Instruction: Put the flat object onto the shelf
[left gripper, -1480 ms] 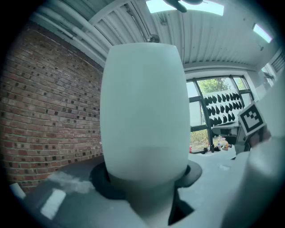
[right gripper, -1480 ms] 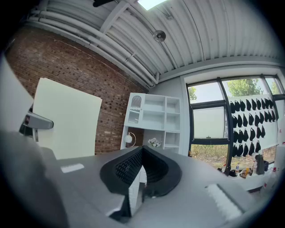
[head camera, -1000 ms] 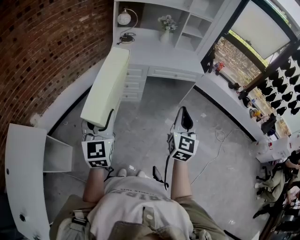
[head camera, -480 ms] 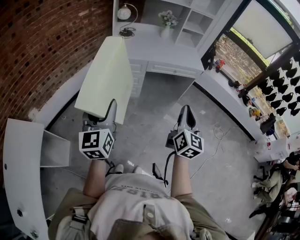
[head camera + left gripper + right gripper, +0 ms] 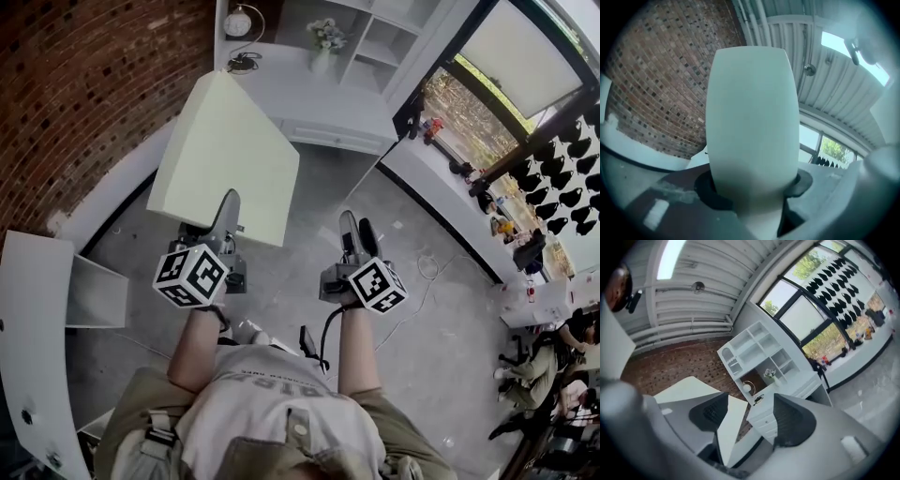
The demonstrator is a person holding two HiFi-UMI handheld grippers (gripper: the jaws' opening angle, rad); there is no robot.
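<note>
One grip only: left claw (image 5: 225, 202) clamped the near edge of the flat board (image 5: 225, 141), long axis running ahead toward the shelf (image 5: 370, 52); right claw (image 5: 357, 232) had just been opening, empty.

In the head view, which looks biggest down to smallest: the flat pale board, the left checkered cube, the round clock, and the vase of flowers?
1. The flat pale board, biggest by far.
2. The left checkered cube, though it sits nearer the camera.
3. The round clock and the vase of flowers: both tiny and far away, too alike to rank.
</note>
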